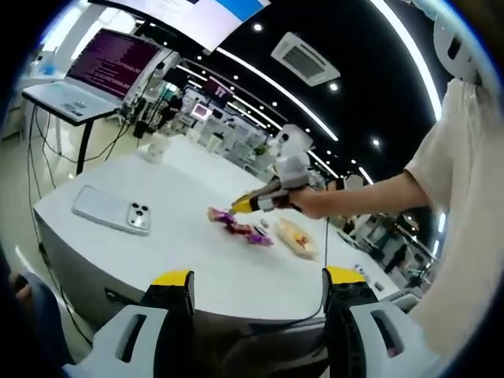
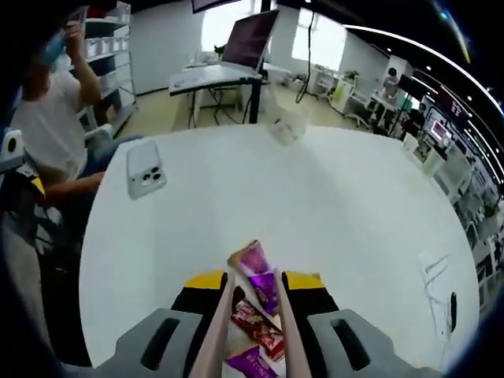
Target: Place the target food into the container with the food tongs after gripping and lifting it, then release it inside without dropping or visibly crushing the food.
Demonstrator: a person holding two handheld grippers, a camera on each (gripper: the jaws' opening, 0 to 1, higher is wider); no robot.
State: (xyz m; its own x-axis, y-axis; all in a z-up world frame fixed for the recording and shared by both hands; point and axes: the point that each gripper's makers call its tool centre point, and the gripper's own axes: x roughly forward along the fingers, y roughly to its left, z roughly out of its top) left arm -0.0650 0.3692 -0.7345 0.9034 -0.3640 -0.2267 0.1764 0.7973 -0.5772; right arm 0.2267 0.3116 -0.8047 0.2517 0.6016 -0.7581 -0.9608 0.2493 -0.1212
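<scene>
Right hand-held gripper [image 2: 254, 303] clenches the tongs [image 2: 228, 315], whose tips straddle a purple snack packet [image 2: 258, 272] on the bench [image 2: 346, 213]. Left hand-held gripper [image 1: 258, 287] hangs released. Squeeze gently, lift level.

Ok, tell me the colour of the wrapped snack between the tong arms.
Purple, with red packets beneath; the snack shows best in the right gripper view, between the tongs.

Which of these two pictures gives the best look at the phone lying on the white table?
The left gripper view: the phone lies fairly near, its back and camera lenses clear. In the right gripper view the same phone sits farther off near the table's edge, smaller and more distorted.
</scene>
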